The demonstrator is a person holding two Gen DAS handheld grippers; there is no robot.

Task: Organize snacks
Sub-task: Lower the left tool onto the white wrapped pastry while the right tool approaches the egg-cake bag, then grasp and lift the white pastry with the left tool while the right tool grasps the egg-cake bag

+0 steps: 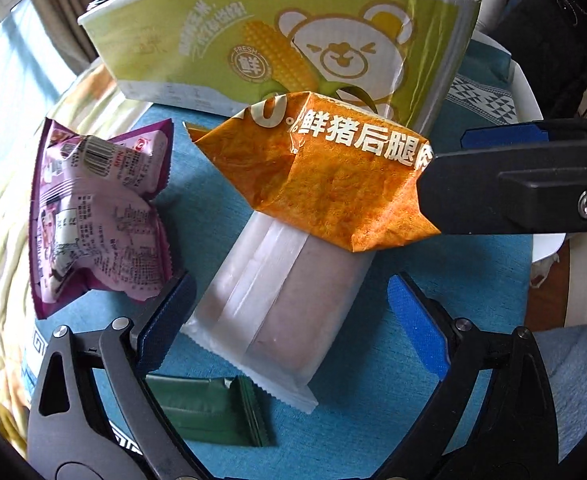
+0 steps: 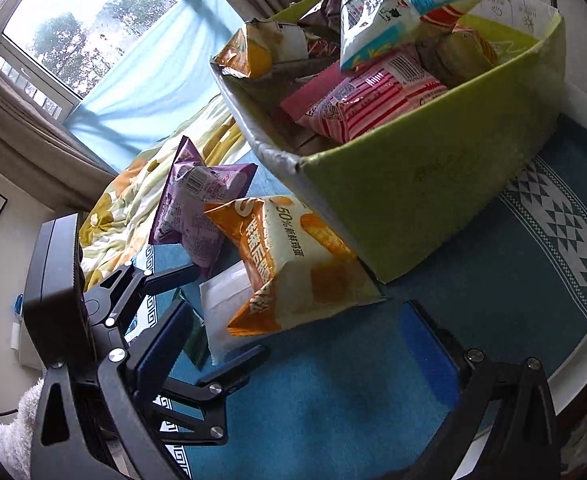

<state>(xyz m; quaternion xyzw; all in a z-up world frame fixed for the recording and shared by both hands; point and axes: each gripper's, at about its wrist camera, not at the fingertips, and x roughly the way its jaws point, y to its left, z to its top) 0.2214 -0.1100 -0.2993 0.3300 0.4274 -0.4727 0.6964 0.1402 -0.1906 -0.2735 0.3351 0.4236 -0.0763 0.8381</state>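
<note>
- The step in hand looks like picking up one of the loose packets on the worktop (image 1: 493, 292) and dropping it into the green box (image 1: 221, 32), which already holds a heap of snacks.
- The left tongs (image 1: 293, 320) stand wide apart with nothing pinched; the white packet (image 1: 277, 300) lies flat between the two blue pads, its near end closest to the left pad.
- To do it well, I would bring the pads down either side of the packet's long edges and close gently, so the soft filling is not crushed.
- The orange packet (image 1: 333, 176) rests on the white packet's far end and leans near the box wall; lifting the white one may drag it along.
- The right tongs (image 2: 293, 340) are open too and hold nothing; the orange packet sits just ahead of them.
- The purple packet (image 1: 97, 208) lies left of the left pad, and a small green packet (image 1: 213, 412) lies beneath the tongs.
</note>
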